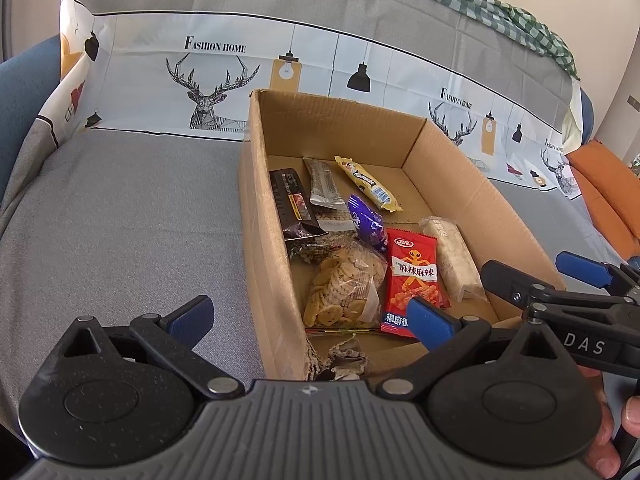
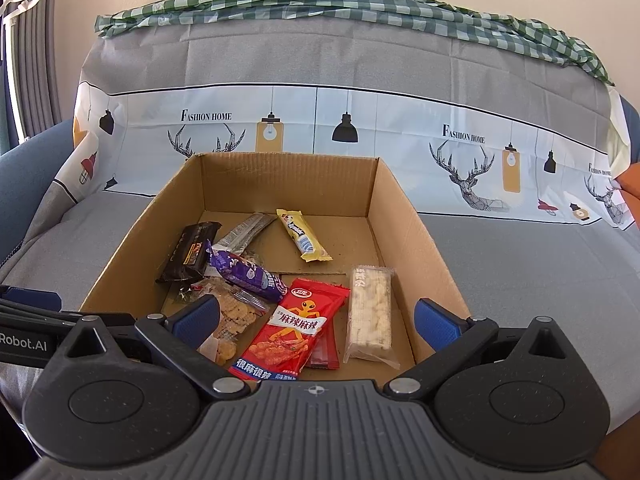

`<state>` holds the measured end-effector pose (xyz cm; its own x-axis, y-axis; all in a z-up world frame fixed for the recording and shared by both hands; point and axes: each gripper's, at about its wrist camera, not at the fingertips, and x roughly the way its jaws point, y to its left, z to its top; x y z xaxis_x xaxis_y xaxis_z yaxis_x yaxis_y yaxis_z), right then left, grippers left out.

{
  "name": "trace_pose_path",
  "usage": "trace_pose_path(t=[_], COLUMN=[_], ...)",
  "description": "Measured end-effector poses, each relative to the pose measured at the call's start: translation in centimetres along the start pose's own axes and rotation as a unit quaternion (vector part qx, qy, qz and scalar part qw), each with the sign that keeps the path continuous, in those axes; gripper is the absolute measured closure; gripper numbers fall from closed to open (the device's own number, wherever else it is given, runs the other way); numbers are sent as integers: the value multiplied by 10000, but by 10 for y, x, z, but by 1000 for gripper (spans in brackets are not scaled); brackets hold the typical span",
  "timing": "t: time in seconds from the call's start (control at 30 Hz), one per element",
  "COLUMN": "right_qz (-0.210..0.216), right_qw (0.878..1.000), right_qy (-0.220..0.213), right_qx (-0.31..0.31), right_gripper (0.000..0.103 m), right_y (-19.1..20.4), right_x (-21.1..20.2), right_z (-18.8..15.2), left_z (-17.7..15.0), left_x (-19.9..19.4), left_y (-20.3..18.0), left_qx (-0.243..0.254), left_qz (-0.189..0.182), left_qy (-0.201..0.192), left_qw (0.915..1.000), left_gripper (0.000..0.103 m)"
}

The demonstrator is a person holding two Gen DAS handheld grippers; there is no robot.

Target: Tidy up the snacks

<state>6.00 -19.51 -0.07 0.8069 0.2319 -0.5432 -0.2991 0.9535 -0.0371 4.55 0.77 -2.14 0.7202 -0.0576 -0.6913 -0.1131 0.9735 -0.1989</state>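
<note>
An open cardboard box sits on a grey sofa seat and holds several snacks: a red spicy packet, a clear biscuit bag, a white rice bar, a purple packet, a yellow bar, a black packet and a grey sachet. My left gripper is open and empty, straddling the box's near left wall. My right gripper is open and empty over the box's near edge.
The sofa back carries a grey and white printed cover with a green checked cloth on top. An orange cushion lies at the right. The grey seat spreads left of the box. The box's near corner is torn.
</note>
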Motion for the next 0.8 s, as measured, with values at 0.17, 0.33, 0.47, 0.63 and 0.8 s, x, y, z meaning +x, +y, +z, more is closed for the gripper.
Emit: trace_pose_path(t=[0.17,0.33,0.47,0.63,0.8], right_qz=[-1,-5,-5,-1,24], right_qw=[10000,10000,10000,10000,10000], right_qy=[3,1,-2,-9,-3], right_qx=[-16,-43,-42,-37,18], right_gripper=[1,1,1,1,1], right_y=[0,0,1,0,-2], right_x=[0,1,1,0,0], right_z=[0,0,0,0,0], left_z=[0,-1,-1,-2,-2], left_x=[0,1,2,1,-1], left_y=[1,1,2,1,0], left_qx=[-31,-59,-63,-63,-35], left_qz=[-6,-19,-26,-53,-87], left_qy=[-6,1,-1,-33,-85], left_qw=[10000,10000,10000,10000,9999], left_gripper=[1,1,1,1,0])
